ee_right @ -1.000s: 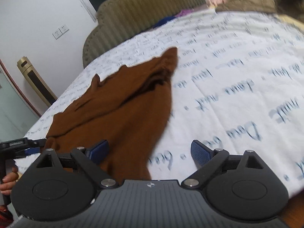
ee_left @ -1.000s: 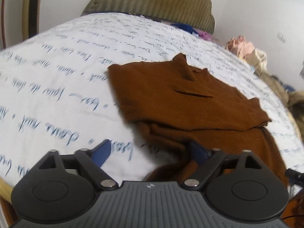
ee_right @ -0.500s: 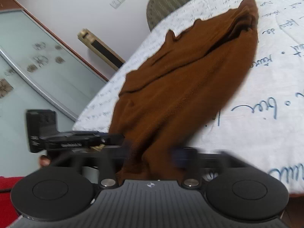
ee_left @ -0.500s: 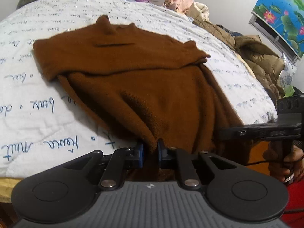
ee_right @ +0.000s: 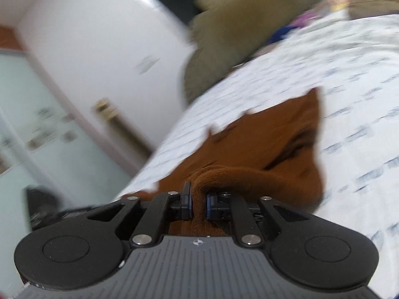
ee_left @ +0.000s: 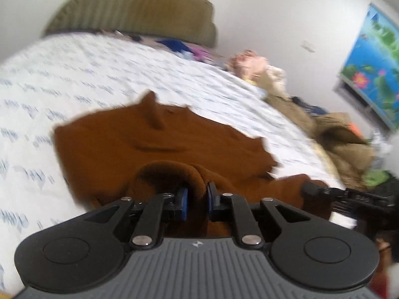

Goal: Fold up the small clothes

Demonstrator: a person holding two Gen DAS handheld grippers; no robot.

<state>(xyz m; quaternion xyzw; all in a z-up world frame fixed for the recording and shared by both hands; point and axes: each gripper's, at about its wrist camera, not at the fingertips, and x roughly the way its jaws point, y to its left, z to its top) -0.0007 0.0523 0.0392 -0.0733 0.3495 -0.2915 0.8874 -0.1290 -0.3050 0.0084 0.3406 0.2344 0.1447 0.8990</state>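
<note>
We note a brown garment [ee_left: 162, 144] lying on the white printed bedspread [ee_left: 74, 79], its near hem raised off the bed. Bare bedspread [ee_right: 361, 99] extends to the garment's [ee_right: 261, 149] right in the right wrist view and to its left and beyond it in the left wrist view, up to the olive headboard [ee_left: 139, 7]. A heap of clothes [ee_left: 336, 137] crowds the bed's far right edge. Both views are motion-blurred; the print on the bedspread is unreadable. The left gripper [ee_left: 197, 199] is clenched on a rolled fold of the near hem. The right gripper [ee_right: 198, 204] is likewise clamped on the hem, cloth bulging between its blue pads [ee_right: 211, 205]. The garment's lower edge is hidden behind both gripper bodies.
</note>
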